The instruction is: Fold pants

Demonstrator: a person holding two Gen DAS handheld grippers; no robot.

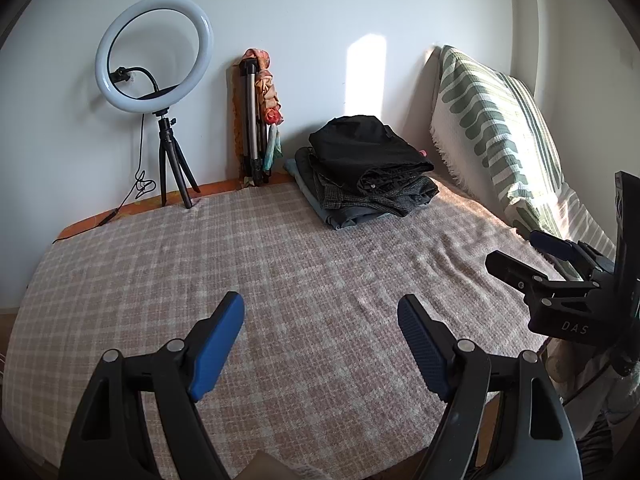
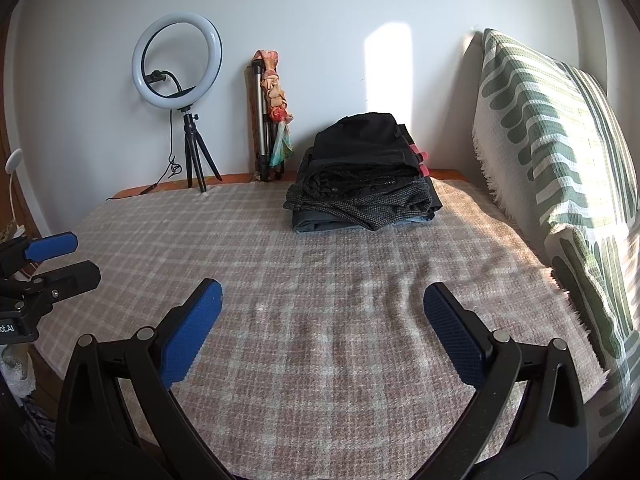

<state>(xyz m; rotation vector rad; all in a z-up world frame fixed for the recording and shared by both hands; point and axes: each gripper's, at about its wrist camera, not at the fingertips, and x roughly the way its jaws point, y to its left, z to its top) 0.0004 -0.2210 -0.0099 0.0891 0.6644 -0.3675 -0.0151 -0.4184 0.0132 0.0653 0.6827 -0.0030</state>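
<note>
A stack of folded dark pants (image 1: 366,168) (image 2: 362,184) lies at the far side of the checked bed cover (image 1: 280,280) (image 2: 320,288), near the wall. A black pair is on top, with a grey checked pair and a bluish one under it. My left gripper (image 1: 320,320) hovers open over the near part of the cover, nothing between its blue pads. My right gripper (image 2: 322,308) is open too, also holding nothing. Each gripper shows at the edge of the other's view: the right gripper (image 1: 532,248) and the left gripper (image 2: 68,256). Both are well short of the stack.
A ring light on a small tripod (image 1: 154,64) (image 2: 178,60) stands at the far left by the wall. A folded tripod with a coloured cloth (image 1: 258,120) (image 2: 270,116) leans beside it. A green-patterned cushion (image 1: 500,132) (image 2: 560,160) lines the right side.
</note>
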